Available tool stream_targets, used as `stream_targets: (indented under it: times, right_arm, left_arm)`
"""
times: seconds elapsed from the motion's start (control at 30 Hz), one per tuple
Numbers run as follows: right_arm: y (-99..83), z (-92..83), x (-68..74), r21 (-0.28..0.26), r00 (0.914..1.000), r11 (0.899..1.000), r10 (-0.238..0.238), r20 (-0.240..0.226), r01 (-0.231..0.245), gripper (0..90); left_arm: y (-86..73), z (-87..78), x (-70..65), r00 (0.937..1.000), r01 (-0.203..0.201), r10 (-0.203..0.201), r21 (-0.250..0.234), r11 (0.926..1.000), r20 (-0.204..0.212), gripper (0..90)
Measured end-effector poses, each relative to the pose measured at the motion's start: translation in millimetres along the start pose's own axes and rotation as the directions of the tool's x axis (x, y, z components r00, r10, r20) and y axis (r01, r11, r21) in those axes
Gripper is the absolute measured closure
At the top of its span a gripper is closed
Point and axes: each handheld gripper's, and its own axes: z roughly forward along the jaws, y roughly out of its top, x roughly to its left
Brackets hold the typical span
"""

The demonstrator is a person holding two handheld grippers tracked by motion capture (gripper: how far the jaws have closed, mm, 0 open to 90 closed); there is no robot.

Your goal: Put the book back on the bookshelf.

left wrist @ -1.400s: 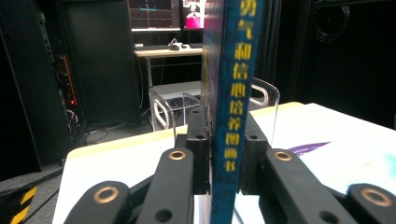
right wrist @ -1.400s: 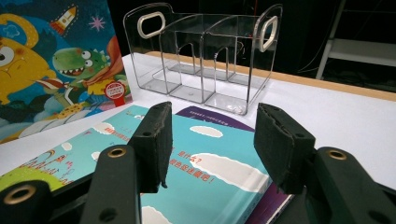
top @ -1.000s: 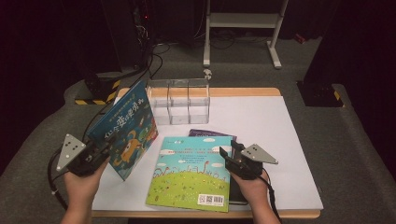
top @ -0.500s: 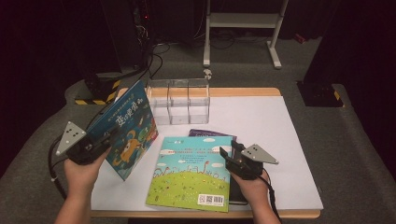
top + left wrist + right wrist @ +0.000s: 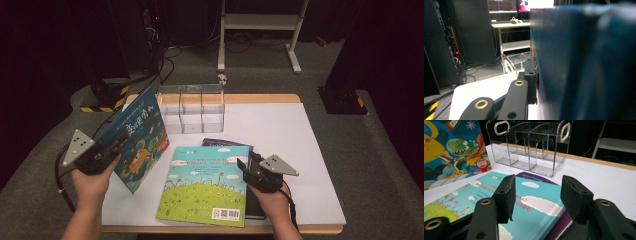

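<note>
1. Jaws of the left gripper (image 5: 107,152) have just been closing, and they now clench the near edge of the blue dinosaur book (image 5: 137,135); in the left gripper view the black jaw lies flat against the cover (image 5: 584,65), with the book between the two jaws.
2. Compared with a second ago, that book stands a little steeper: it tilts on its lower edge on the table (image 5: 280,150), cover facing the right gripper, top corner leaning toward the clear organizer (image 5: 192,107).
3. Grip now looks firm enough to carry the book, so the lifting step seems ready to begin; my guess is the book is meant for one of the organizer's upright slots, which stand just beyond and to the right of the left jaws.
4. Right gripper (image 5: 248,167) has kept its place. Its jaws stand apart, half released, holding nothing, hovering over the far right corner of the green meadow book (image 5: 205,185).
5. Seen along those right jaws, the meadow book (image 5: 499,197) lies flat directly beneath them, a purple book (image 5: 559,225) peeks out under it, and the organizer (image 5: 531,147) stands ahead, all three compartments empty.
6. Main risk, as I judge it: the thin book may pivot in the clenched jaws while swinging toward a narrow slot.
</note>
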Motion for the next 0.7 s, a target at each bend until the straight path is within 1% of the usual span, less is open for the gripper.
stream_targets:
  times: [0.03,0.07,0.1,0.13,0.2,0.27,0.37,0.4,0.43,0.53,0.67,0.7]
  right_arm:
    - [-1.3,-0.9,-0.8,0.008,1.0,1.0,0.0,0.003,0.0,45.0]
    - [-2.3,-1.6,-2.0,0.01,0.9999,1.0,-0.01,0.006,0.01,45.0]
    - [-4.2,-3.7,-3.7,0.009,0.9998,1.0,-0.018,0.009,0.018,45.0]
    - [-5.8,-5.3,-5.6,0.006,0.9997,1.0,-0.024,0.008,0.024,45.1]
    - [-8.9,-8.0,-8.8,0.007,0.9997,1.0,-0.02,0.015,0.02,45.6]
    - [-13.2,-10.5,-11.0,-0.026,0.9994,0.999,-0.026,0.022,0.026,46.3]
    - [-17.0,-8.4,-11.8,-0.011,0.9983,0.998,-0.056,0.018,0.056,47.9]
    - [-17.9,-7.8,-12.1,-0.009,0.9985,0.999,-0.053,0.016,0.053,47.8]
    - [-19.0,-6.6,-13.2,0.004,0.999,0.999,-0.045,0.006,0.045,47.3]
    - [-20.9,-6.0,-14.3,0.017,0.9989,0.999,-0.047,0.002,0.047,47.3]
    - [-22.4,-9.1,-17.2,0.016,0.9995,0.999,-0.031,0.004,0.031,46.9]
    - [-22.6,-10.1,-17.8,0.014,0.9996,1.0,-0.026,0.006,0.026,46.8]
  left_arm:
    - [-0.2,-0.1,-0.3,1.0,0.003,-0.003,-0.002,1.0,-0.002,79.6]
    - [-1.1,-0.2,-1.2,1.0,-0.002,0.002,-0.009,1.0,-0.006,79.9]
    - [-1.9,-0.4,-1.7,0.9999,-0.011,0.011,-0.012,0.9999,-0.008,80.3]
    - [-2.5,-0.3,-2.5,0.9999,-0.01,0.01,-0.019,0.9998,-0.01,80.6]
    - [-3.0,-0.3,-3.1,0.9999,-0.005,0.005,-0.023,0.9997,-0.014,81.0]
    - [-3.3,0.1,-4.3,0.9996,-0.005,0.004,-0.027,0.9996,-0.026,81.3]
    - [-3.5,0.3,-6.7,0.9996,-0.008,0.007,-0.021,0.9997,-0.027,81.6]
    - [-3.9,0.7,-8.3,0.9995,-0.014,0.014,-0.02,0.9997,-0.028,81.7]
    - [-4.0,0.5,-8.6,0.9994,-0.02,0.019,-0.016,0.9997,-0.028,81.9]
    - [-3.4,1.3,-10.8,0.9991,-0.027,0.027,-0.004,0.9996,-0.032,82.1]
    - [-0.9,4.5,-12.0,0.9988,-0.024,0.025,0.009,0.9997,-0.041,82.5]
    - [0.8,5.9,-11.6,0.9985,-0.016,0.017,0.015,0.9998,-0.052,82.6]
